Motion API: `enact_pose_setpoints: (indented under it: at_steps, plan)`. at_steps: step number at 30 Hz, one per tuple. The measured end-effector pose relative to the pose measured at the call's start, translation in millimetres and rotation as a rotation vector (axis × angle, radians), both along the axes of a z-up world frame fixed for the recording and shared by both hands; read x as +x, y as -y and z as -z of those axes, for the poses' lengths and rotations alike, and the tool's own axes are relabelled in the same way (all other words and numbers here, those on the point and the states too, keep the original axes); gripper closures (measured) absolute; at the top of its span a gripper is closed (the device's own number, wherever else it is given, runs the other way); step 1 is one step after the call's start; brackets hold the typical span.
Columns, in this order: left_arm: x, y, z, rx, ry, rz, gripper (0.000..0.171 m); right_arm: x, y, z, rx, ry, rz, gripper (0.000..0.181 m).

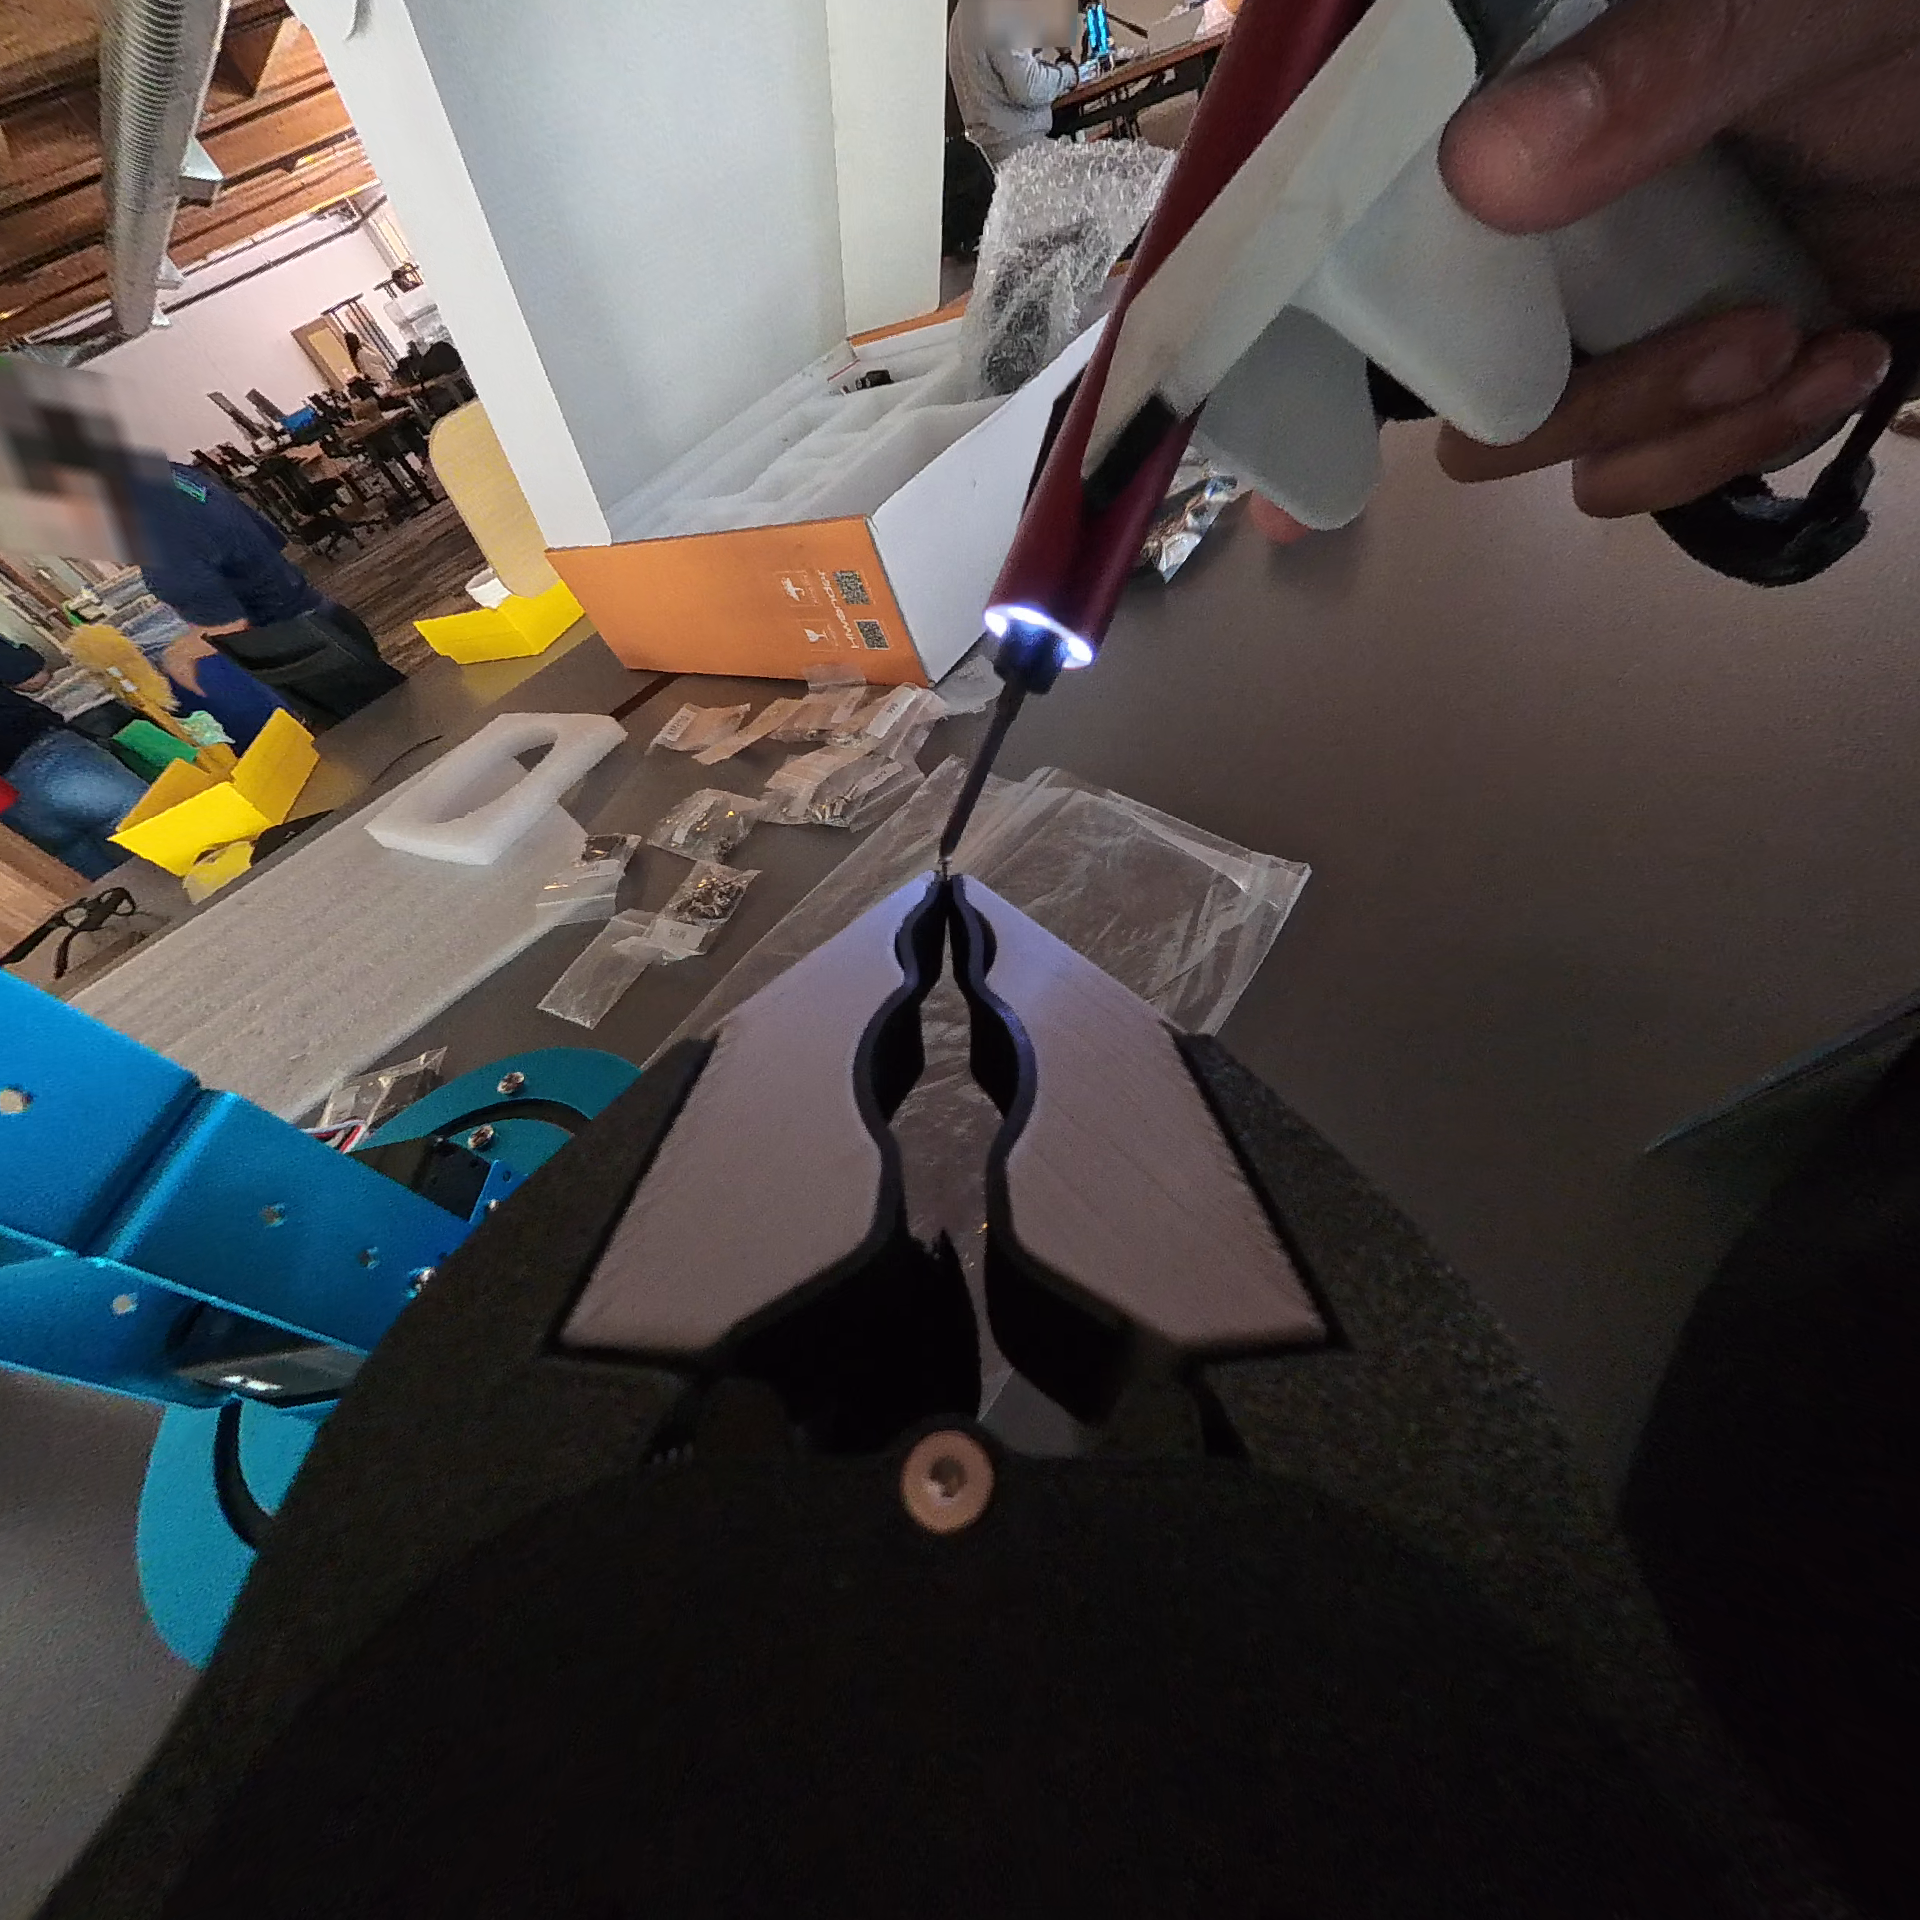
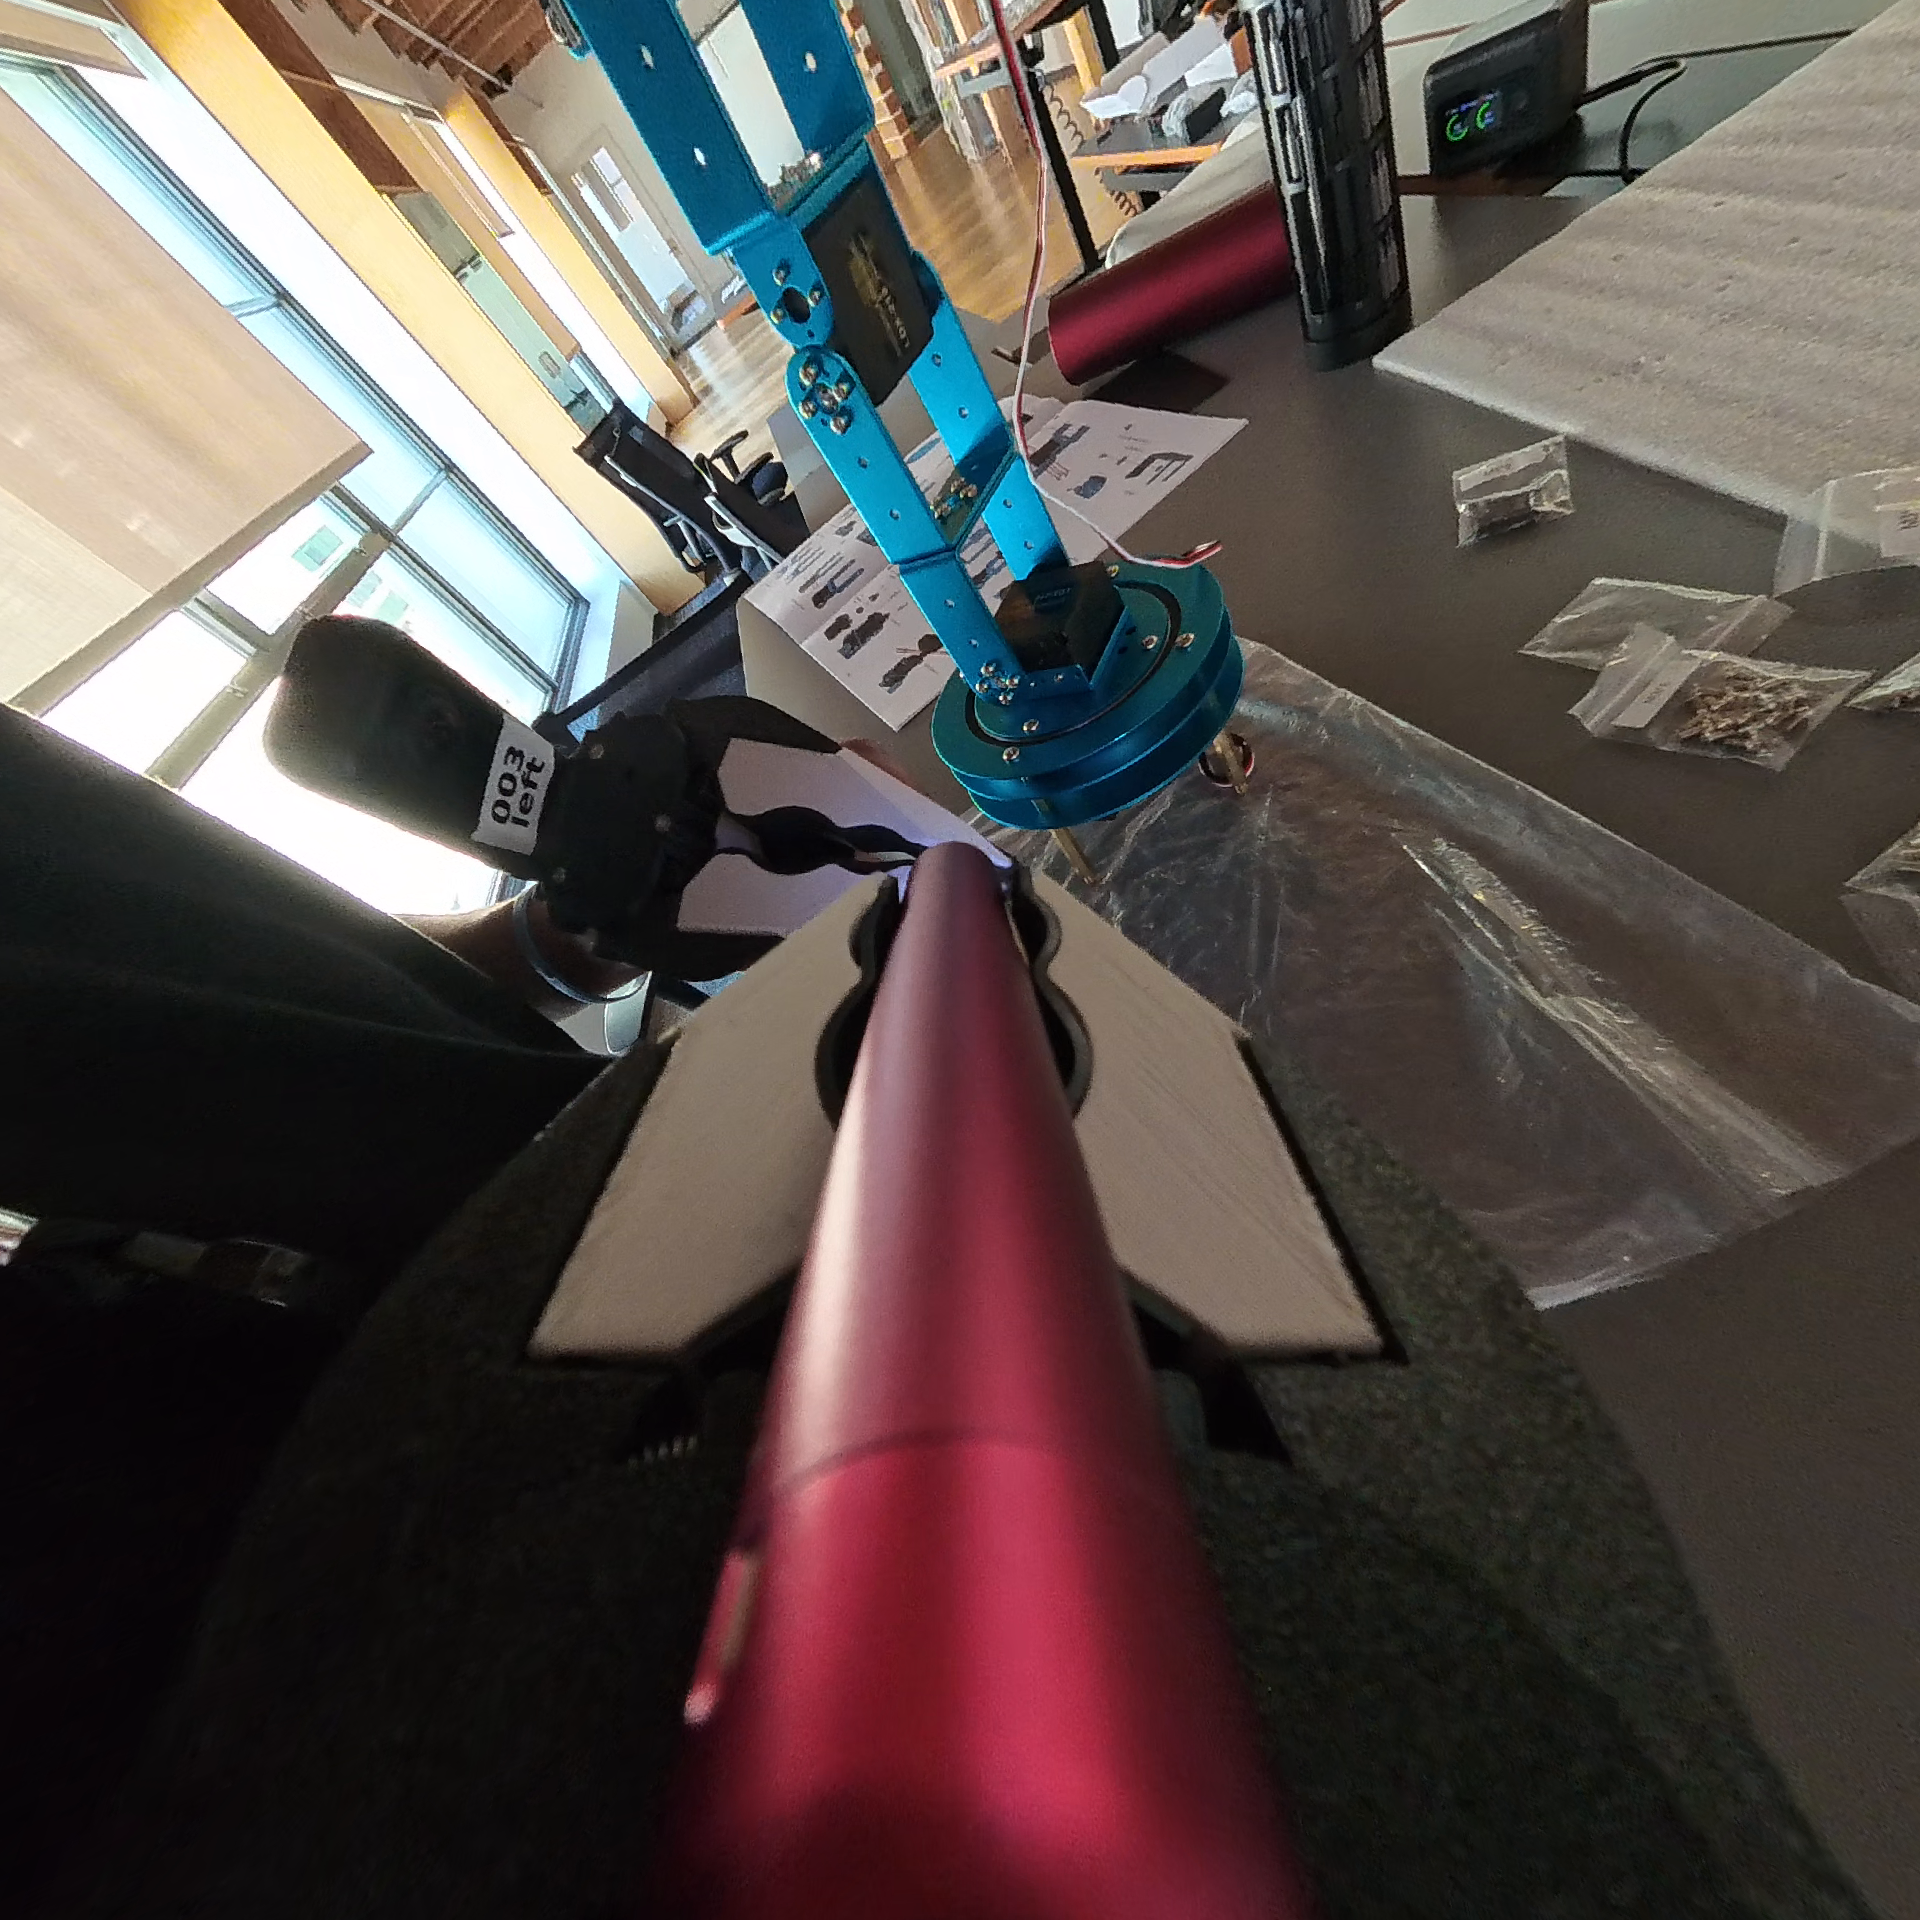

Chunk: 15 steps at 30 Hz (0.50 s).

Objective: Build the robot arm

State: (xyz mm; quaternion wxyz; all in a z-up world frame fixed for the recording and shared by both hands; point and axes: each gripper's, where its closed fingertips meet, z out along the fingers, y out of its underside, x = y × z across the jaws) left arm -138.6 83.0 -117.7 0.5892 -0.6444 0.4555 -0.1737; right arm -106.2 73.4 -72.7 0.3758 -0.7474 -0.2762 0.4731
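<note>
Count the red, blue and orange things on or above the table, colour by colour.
Red: 2, the screwdriver in the right gripper and a cylinder lying on the table
Blue: 1, the metal arm
Orange: 1, the box
Total: 4

Orange box [image 1: 727,608], white foam [image 1: 488,779], yellow boxes [image 1: 208,800] behind.

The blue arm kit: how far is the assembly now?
Done: blue arm stands bolted on its round base. In hand: right gripper grips the red screwdriver, its bit meeting the shut left gripper. Left: screw bags remain unopened.
</note>
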Motion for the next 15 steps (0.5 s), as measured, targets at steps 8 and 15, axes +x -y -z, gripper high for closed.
enact_pose_setpoints:
  at_steps: [8, 15]
  plan:
    - [-0.8, 0.9, 1.4, 0.048, -0.052, 0.010, 0.171, -2.2, 2.9, 0.9, -0.006, 0.010, -0.030, 0.157]
    - [-1.6, 1.0, 6.7, 0.158, -0.183, 0.026, 0.171, -6.0, 4.5, 4.3, 0.021, 0.059, -0.030, 0.158]
